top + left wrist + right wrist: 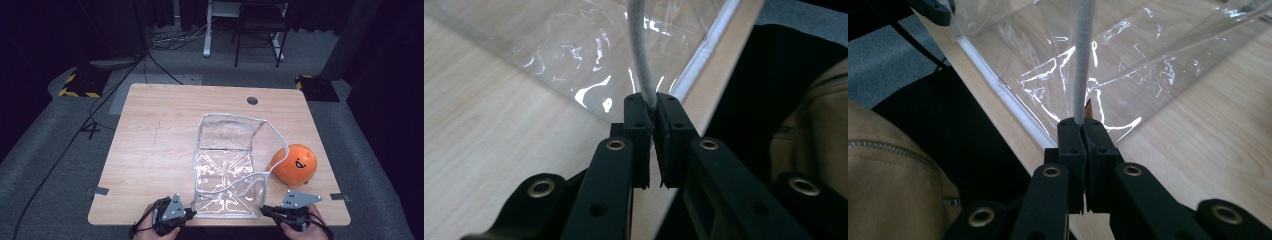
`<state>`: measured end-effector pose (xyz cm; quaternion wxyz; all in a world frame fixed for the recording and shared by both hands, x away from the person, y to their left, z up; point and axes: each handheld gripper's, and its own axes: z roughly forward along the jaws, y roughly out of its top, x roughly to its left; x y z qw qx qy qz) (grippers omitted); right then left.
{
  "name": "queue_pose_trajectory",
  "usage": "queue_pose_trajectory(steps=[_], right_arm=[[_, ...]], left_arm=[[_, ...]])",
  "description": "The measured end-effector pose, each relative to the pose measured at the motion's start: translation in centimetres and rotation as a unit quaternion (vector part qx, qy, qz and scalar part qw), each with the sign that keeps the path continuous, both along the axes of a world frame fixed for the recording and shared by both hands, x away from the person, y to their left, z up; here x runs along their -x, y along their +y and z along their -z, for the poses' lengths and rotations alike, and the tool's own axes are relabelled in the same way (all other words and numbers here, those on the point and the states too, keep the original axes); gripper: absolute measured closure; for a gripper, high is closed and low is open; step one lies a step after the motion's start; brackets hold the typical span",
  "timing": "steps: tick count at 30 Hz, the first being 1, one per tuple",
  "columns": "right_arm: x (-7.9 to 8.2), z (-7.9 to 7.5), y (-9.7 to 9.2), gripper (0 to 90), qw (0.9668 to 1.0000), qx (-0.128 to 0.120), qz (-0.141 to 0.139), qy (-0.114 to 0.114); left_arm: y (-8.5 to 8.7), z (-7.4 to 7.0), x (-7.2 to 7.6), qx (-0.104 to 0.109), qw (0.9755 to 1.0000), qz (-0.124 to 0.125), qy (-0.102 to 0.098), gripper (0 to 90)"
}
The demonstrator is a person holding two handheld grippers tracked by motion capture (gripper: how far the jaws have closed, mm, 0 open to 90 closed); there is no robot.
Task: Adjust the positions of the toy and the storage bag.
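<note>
A clear plastic bag [225,165] with a white corded rim lies open on the wooden table [150,150], its mouth standing up toward the far side. An orange ball with a smiling face [295,165] rests against the bag's right side. My left gripper [192,214] is at the bag's near left corner; in the left gripper view its jaws [655,107] are shut on the white rim cord [639,45]. My right gripper [264,210] is at the near right corner, its jaws [1082,127] shut on the white cord [1083,60] too.
A round cable hole [252,100] sits near the table's far edge. Cables [120,80] run over the grey floor at the left, and a white desk frame [207,30] stands behind. The table's near edge lies right under both grippers, by a tan jacket [888,170].
</note>
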<state>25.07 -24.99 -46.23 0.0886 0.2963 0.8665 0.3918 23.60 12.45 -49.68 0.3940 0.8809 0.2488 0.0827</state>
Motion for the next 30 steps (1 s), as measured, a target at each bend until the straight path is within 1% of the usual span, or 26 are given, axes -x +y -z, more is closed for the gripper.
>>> queue_pose_trajectory(steps=[3,6,7,8,9,10,12,14,16,18,20,21,25,30], right_arm=[[0.4,-0.1,-0.5,87.9,1.0,0.003,0.004,0.002],[0.4,-0.1,-0.5,87.8,1.0,0.003,0.003,0.004],[0.4,-0.1,-0.5,87.7,1.0,0.004,0.003,0.004],[0.4,-0.1,-0.4,87.6,1.0,0.005,0.003,0.005],[0.4,-0.2,-0.4,87.0,1.0,0.005,0.003,0.006],[0.3,-0.2,-0.5,85.9,1.0,0.005,0.004,0.007],[0.2,-0.2,-0.6,78.9,0.9999,0.005,0.006,0.01],[0.1,-0.4,-0.9,70.9,0.9998,0.008,0.016,0.004],[0.0,-0.5,-1.2,65.7,0.9998,0.006,0.021,0.005],[0.1,-0.6,-1.4,62.2,0.9996,0.006,0.026,0.003],[0.0,-0.7,-1.6,57.5,0.9994,0.005,0.033,0.004],[0.0,-0.8,-1.7,56.4,0.9993,0.006,0.037,0.003],[0.0,-1.3,-2.2,56.1,0.9988,0.013,0.047,-0.006],[-0.1,-1.9,-3.0,53.4,0.9976,0.011,0.067,-0.013]], left_arm=[[-0.5,0.0,0.4,-0.003,0.9999,0.011,-0.004,83.8],[-0.4,0.0,0.5,0.001,1.0,0.009,-0.001,82.4],[-0.3,-0.1,0.5,-0.004,1.0,0.004,-0.004,79.9],[-0.3,-0.1,0.6,-0.01,0.9999,-0.008,-0.01,75.2],[-0.3,-0.2,0.7,-0.012,0.9998,-0.013,-0.012,68.6],[-0.1,-0.2,0.7,-0.013,0.9997,-0.013,-0.013,67.1],[0.1,-0.4,0.8,-0.013,0.9995,-0.022,-0.018,61.7],[0.5,-0.6,1.0,-0.01,0.9995,-0.025,-0.019,57.8],[0.9,-0.8,1.2,-0.008,0.9993,-0.03,-0.019,54.4],[1.2,-0.9,1.4,-0.013,0.9989,-0.04,-0.019,51.3],[1.4,-1.0,1.6,-0.026,0.9979,-0.054,-0.022,49.4],[1.6,-1.0,1.5,-0.028,0.9978,-0.057,-0.02,48.2],[2.4,-1.2,0.9,-0.021,0.9974,-0.067,-0.015,47.3],[3.4,-1.4,-0.1,-0.016,0.9963,-0.083,-0.015,45.9]])
